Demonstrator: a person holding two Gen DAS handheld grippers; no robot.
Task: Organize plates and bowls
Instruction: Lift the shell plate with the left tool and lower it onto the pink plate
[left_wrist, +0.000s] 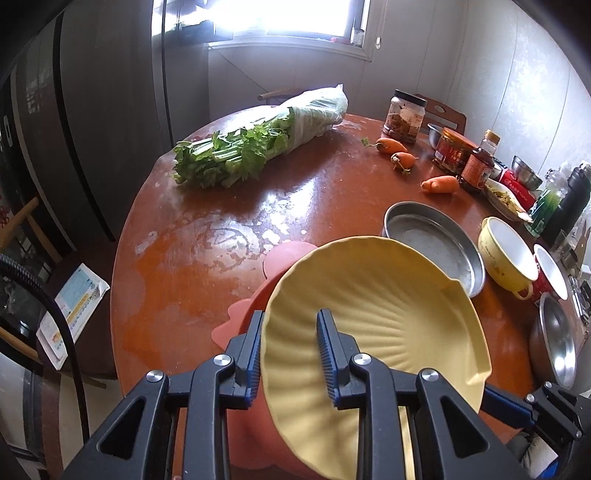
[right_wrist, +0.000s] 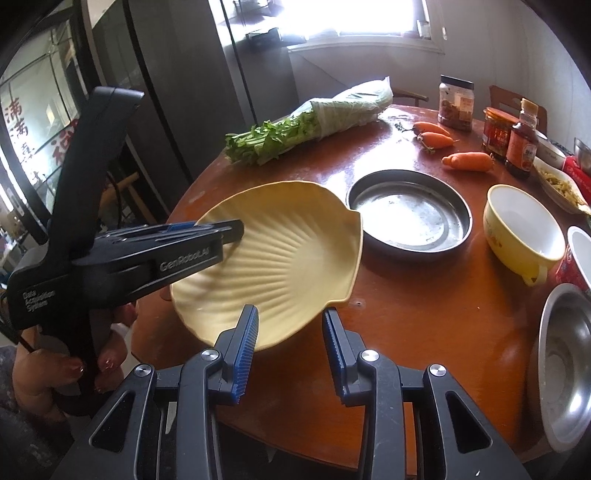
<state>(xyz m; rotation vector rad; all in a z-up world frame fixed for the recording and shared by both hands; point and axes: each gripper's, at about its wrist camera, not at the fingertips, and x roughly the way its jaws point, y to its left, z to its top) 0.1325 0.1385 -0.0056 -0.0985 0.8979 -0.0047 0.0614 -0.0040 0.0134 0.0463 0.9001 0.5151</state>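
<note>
A yellow shell-shaped plate (left_wrist: 369, 317) is held tilted above a pink plate (left_wrist: 255, 306) at the table's near edge. My left gripper (left_wrist: 290, 350) has one finger under its rim and one on its inside, shut on it; the same grip shows in the right wrist view (right_wrist: 229, 230) on the yellow plate (right_wrist: 280, 251). My right gripper (right_wrist: 290, 343) is open, its fingers (right_wrist: 247, 332) straddling the plate's near rim without gripping. A round metal pan (right_wrist: 410, 210), a yellow bowl (right_wrist: 521, 229), a steel bowl (right_wrist: 565, 365) and a red cup (right_wrist: 576, 258) stand to the right.
On the round brown table (left_wrist: 207, 258) lie bagged celery (left_wrist: 258, 140), three carrots (left_wrist: 439, 184), jars and bottles (left_wrist: 404, 116) and a dish of food (right_wrist: 561, 184) at the far right. A dark fridge (left_wrist: 74, 110) stands at the left. A chair (left_wrist: 443, 110) stands behind the table.
</note>
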